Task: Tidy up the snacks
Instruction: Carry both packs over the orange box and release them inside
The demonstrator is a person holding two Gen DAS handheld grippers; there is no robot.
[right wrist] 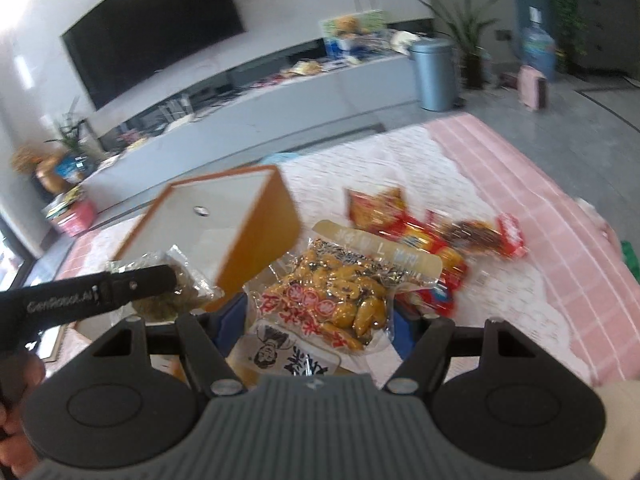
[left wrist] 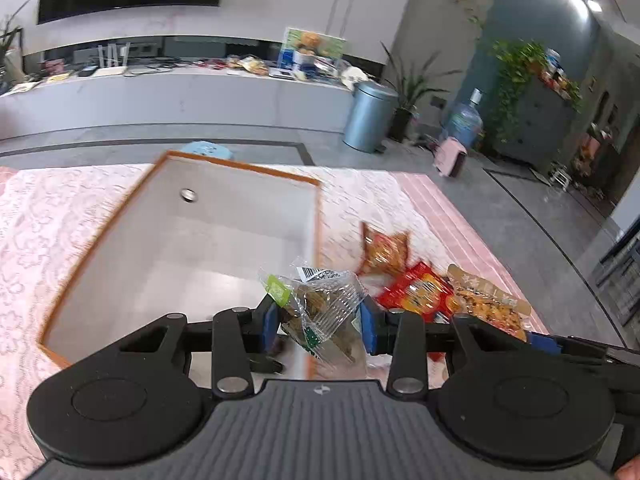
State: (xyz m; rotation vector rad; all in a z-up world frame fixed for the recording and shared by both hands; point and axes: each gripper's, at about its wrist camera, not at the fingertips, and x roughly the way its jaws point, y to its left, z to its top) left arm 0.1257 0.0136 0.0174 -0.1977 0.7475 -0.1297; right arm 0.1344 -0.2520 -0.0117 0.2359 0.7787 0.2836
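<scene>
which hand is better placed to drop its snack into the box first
Left. Its tongs hold the clear green-labelled packet right over the orange-rimmed box. The right tongs' yellow snack pack sits beside the box.

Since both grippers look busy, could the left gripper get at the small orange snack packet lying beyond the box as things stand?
Probably not yet: the left gripper is shut on a clear-wrapped green snack, so its jaws are full. The orange packet itself lies uncovered on the tablecloth.

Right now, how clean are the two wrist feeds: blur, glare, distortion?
Left wrist: fisheye bends the room, motion smear on the background and loose packets, ceiling-light glare top right; the clear packet in the left gripper stays fairly sharp. Right wrist: heavier smear on the box and tablecloth; the yellow packet is readable.
</scene>
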